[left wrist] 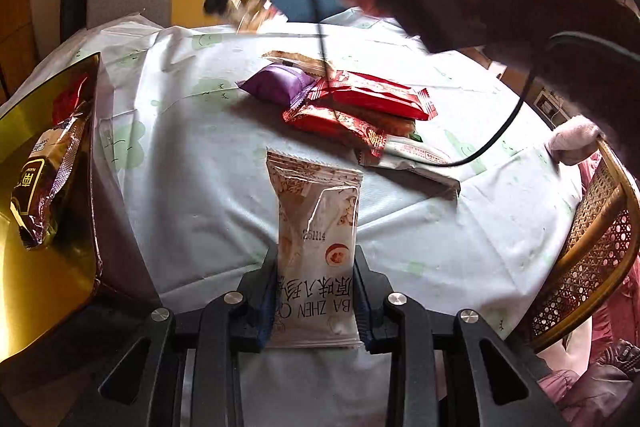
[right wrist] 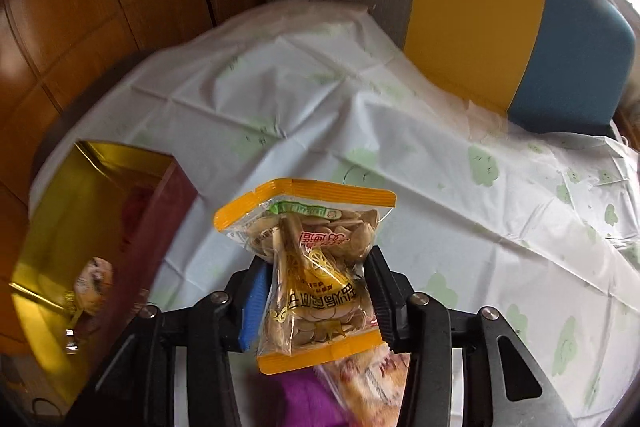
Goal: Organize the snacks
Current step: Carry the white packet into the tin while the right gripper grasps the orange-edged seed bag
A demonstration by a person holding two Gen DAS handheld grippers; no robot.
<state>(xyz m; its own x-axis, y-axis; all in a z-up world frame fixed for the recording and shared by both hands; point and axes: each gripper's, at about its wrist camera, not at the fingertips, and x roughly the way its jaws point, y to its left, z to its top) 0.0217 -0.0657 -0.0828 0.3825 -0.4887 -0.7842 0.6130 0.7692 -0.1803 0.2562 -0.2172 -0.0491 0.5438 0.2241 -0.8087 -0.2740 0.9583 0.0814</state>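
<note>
L gripper [left wrist: 316,291] clamped on white cake pkt [left wrist: 316,251], pkt sticking fwd over tablecloth [left wrist: 192,155]. R gripper [right wrist: 316,291] clamped on orange-edged seed pkt [right wrist: 312,267], held above cloth, near gold box [right wrist: 80,195]. Box holds brown pkt [left wrist: 44,183]. Pile of purple/red snacks [left wrist: 352,99] mid-table.
</note>
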